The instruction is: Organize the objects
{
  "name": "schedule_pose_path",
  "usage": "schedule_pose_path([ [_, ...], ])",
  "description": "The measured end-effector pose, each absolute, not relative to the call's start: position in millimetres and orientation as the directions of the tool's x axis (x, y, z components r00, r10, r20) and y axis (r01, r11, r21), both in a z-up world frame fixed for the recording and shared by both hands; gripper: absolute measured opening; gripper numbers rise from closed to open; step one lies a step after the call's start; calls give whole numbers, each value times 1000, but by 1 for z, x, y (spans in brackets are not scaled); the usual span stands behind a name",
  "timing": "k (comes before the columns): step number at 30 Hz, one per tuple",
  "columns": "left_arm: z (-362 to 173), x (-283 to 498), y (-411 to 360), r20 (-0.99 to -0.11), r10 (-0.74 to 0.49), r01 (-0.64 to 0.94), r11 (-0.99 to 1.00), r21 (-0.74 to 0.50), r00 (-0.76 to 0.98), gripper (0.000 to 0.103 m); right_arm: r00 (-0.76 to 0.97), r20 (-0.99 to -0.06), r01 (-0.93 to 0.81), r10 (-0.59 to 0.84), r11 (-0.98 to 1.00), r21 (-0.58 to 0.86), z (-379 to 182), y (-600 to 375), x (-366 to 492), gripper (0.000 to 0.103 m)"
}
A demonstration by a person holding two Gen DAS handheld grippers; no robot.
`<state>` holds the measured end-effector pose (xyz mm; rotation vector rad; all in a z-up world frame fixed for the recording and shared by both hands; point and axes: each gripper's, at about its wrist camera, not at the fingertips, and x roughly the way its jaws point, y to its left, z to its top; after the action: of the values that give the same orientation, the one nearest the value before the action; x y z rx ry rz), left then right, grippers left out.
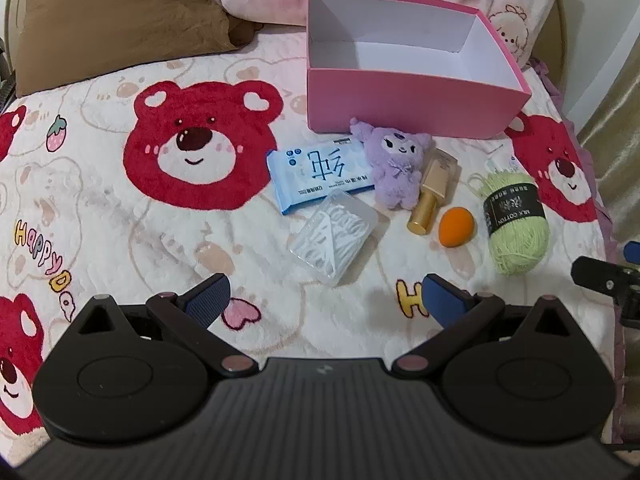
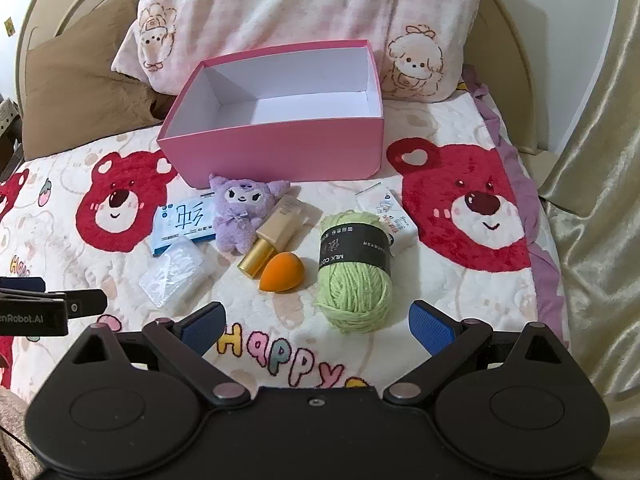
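Note:
An empty pink box (image 1: 416,100) (image 2: 280,156) stands at the back of the bed. In front of it lie a blue wipes pack (image 1: 316,172) (image 2: 184,224), a purple plush (image 1: 398,164) (image 2: 240,212), a gold-capped bottle (image 1: 430,192) (image 2: 268,244), an orange sponge (image 1: 456,226) (image 2: 280,272), green yarn (image 1: 516,224) (image 2: 354,276) and a clear box of floss picks (image 1: 338,232) (image 2: 174,276). My left gripper (image 1: 324,300) hangs open just short of the floss box. My right gripper (image 2: 316,324) hangs open, the yarn just beyond its fingertips. Both hold nothing.
A bear-print blanket (image 1: 120,220) (image 2: 472,280) covers the bed. Pink pillows (image 2: 280,12) and a brown cushion (image 1: 112,24) lie behind the box. A small white packet (image 2: 390,216) sits behind the yarn. A curtain (image 2: 592,200) hangs at the right.

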<state>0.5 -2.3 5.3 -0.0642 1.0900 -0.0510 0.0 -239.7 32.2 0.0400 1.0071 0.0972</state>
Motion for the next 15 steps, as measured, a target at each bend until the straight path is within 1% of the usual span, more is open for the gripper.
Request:
schedule_pose_path([
  [5, 0, -2, -8, -865, -11, 27, 1000, 3, 502, 103, 524, -846, -55, 96, 995, 79, 29, -243, 0, 100],
  [15, -1, -9, -8, -854, -90, 43, 996, -79, 513, 103, 513, -854, -68, 89, 996, 62, 24, -240, -1, 100],
])
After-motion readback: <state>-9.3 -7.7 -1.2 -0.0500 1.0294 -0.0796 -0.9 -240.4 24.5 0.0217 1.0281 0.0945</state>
